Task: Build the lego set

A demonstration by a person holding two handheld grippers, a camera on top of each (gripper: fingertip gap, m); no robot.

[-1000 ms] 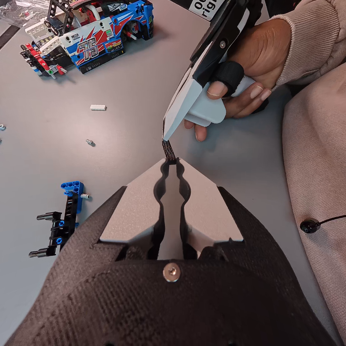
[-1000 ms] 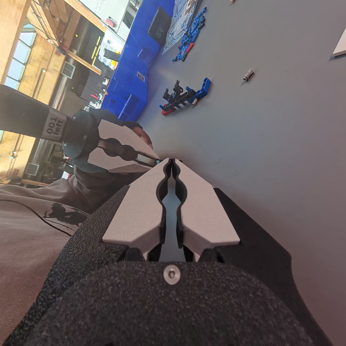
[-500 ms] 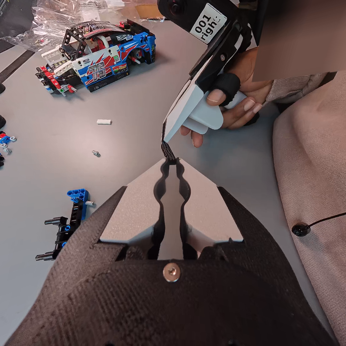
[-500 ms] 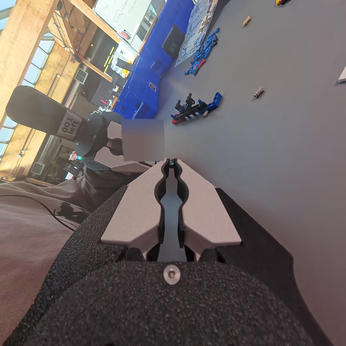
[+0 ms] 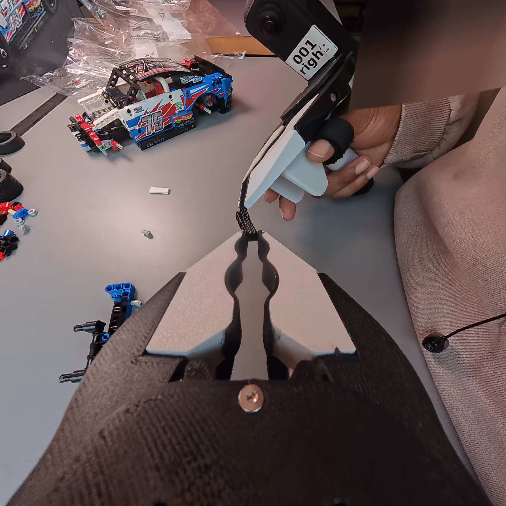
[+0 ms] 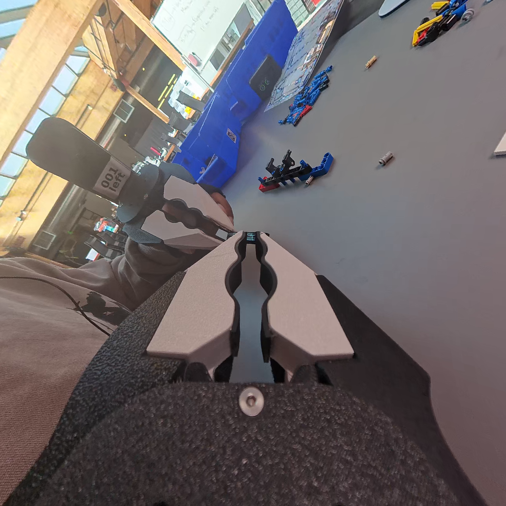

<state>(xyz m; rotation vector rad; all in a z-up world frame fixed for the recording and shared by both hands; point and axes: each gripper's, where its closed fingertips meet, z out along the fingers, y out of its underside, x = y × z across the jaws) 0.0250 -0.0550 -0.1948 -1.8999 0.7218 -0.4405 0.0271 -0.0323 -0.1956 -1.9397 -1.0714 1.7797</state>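
- Left claw: fingers closed to a narrow gap at the tips, pinching one end of a small black ridged lego piece
- Right claw: tips likewise nearly together, clamped on the same black piece, seen here end-on between the tips
- In the left wrist view the right claw comes in from above and right of the left claw, its tips meeting the far end of the piece; the piece bridges the two claws, held above the grey table
- A hand with a black finger strap grips the right claw's handle
- Far ahead-left of the left claw: partly built blue, white and red race car, clear plastic bags behind it
- Left of the left claw, beside its body: black and blue sub-assembly lying on the table
- Ahead-left, between car and claw: small white flat tile and a grey pin, well apart
- At the far left edge: loose red, blue and black parts
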